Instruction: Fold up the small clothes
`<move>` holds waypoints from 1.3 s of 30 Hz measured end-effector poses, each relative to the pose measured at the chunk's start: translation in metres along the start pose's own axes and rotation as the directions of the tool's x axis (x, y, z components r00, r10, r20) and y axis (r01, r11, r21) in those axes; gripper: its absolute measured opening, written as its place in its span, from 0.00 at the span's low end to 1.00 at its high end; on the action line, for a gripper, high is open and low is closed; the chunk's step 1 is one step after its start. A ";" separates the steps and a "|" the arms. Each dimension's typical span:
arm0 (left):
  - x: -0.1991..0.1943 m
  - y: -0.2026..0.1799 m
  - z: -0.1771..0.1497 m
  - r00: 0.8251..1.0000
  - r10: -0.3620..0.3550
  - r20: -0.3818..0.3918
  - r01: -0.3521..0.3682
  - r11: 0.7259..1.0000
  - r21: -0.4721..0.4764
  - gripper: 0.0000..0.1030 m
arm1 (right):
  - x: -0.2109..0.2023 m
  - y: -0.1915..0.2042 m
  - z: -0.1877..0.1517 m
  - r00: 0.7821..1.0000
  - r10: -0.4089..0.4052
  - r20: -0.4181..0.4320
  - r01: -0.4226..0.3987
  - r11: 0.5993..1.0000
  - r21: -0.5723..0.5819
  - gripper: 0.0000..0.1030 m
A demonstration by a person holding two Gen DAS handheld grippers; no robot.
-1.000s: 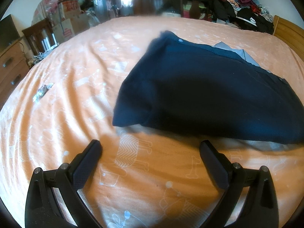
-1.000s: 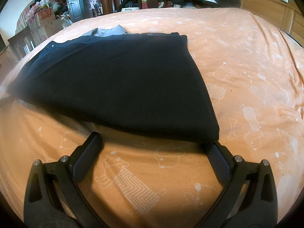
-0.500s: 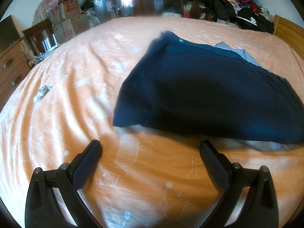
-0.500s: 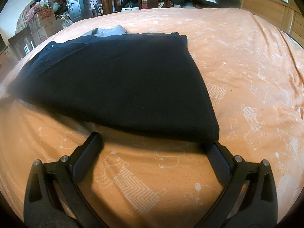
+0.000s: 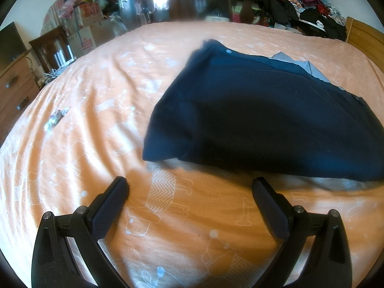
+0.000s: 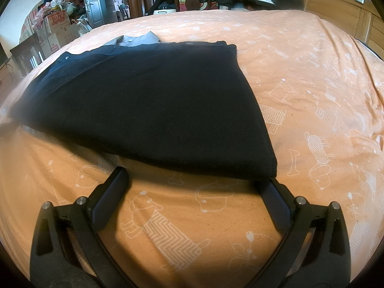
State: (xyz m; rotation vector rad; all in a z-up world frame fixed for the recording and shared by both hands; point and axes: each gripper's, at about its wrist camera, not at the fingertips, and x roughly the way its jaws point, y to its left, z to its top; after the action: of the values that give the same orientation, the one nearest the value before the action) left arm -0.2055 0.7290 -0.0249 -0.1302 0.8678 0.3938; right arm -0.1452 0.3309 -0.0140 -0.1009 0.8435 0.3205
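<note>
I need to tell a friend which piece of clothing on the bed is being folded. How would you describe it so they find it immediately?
Look at the wide bed with the orange cartoon-animal bedsheet. In its middle lies one flat, folded dark navy fabric garment, just beyond both open grippers. It alone lies on the sheet, unlike the heaped clothes pile past the bed's far edge, and a light grey fabric panel peeks from its far side.

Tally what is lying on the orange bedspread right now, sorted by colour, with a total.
Dark navy: 1, the folded garment
Grey: 1, the cloth peeking out from under the garment's far edge
Silvery: 1, the small wrapper lying apart from the garment
Total: 3, all on the bedspread
</note>
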 end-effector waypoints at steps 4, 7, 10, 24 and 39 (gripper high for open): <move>0.000 -0.001 0.000 1.000 0.002 0.000 -0.002 1.000 0.000 1.00 | 0.000 0.000 0.000 1.000 0.000 0.000 0.000 1.000 0.000 1.00; 0.000 -0.001 0.000 1.000 0.002 0.000 -0.002 1.000 0.001 1.00 | 0.000 0.000 0.000 1.000 0.000 0.000 0.000 1.000 0.000 1.00; 0.001 -0.001 0.000 1.000 0.004 0.000 -0.004 1.000 0.001 1.00 | 0.000 0.000 0.000 1.000 0.000 0.000 0.000 1.000 0.000 1.00; 0.000 -0.004 -0.001 1.000 0.018 0.008 -0.018 1.000 0.009 1.00 | 0.000 0.000 -0.001 1.000 0.000 0.000 0.000 1.000 0.000 1.00; -0.002 -0.007 -0.001 0.999 0.036 0.019 -0.037 0.999 0.021 1.00 | -0.001 0.001 -0.001 1.000 -0.001 0.001 0.001 1.000 -0.002 1.00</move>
State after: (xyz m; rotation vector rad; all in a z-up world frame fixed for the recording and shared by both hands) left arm -0.2052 0.7217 -0.0245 -0.0906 0.8563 0.4192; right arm -0.1466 0.3312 -0.0141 -0.1029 0.8422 0.3203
